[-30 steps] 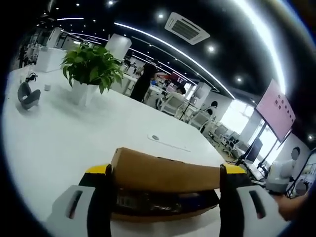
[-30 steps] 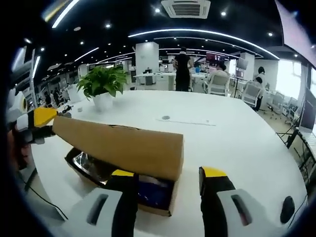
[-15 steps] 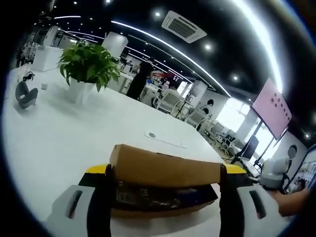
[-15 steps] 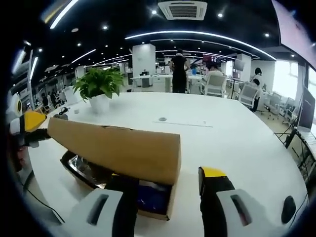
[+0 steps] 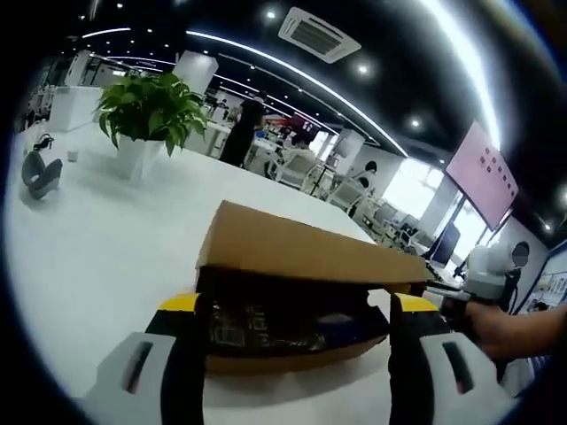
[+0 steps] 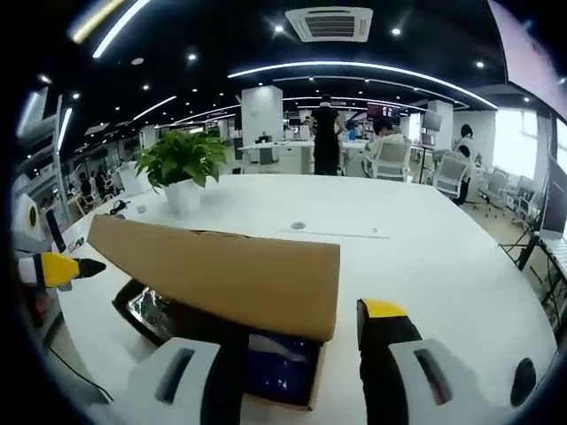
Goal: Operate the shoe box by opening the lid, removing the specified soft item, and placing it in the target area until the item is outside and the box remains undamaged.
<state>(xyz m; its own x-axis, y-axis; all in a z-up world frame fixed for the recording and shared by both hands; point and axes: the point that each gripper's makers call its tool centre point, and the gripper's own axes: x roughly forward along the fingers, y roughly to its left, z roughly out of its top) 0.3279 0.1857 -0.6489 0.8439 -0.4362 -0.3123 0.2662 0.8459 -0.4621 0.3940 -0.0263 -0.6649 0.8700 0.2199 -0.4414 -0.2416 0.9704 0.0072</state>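
A brown cardboard shoe box point(image 5: 283, 359) lies on the white table point(image 5: 89, 230), and its lid point(image 5: 310, 252) stands raised like a flap. Inside lies a dark item in shiny wrap point(image 5: 266, 328) with a blue patch. My left gripper point(image 5: 292, 305) is open, its jaws wide on either side of the box's mouth and below the lid. In the right gripper view the lid point(image 6: 221, 270) slants across; my right gripper point(image 6: 306, 319) is open, its left jaw's tip hidden behind the lid's end. The left gripper point(image 6: 58, 268) hangs just off the lid's far corner.
A potted plant point(image 6: 182, 164) stands toward the table's far side, and a grey object point(image 5: 40, 173) lies at the left. A small round disc point(image 6: 299, 226) sits in the tabletop. A hand holds the right gripper point(image 5: 483, 274). People and office chairs are far behind.
The lid has risen and the box gapes wider. The left gripper's tip, which was at the lid's corner, now sits below and apart from it. The right gripper's left jaw tip is now behind the lid.
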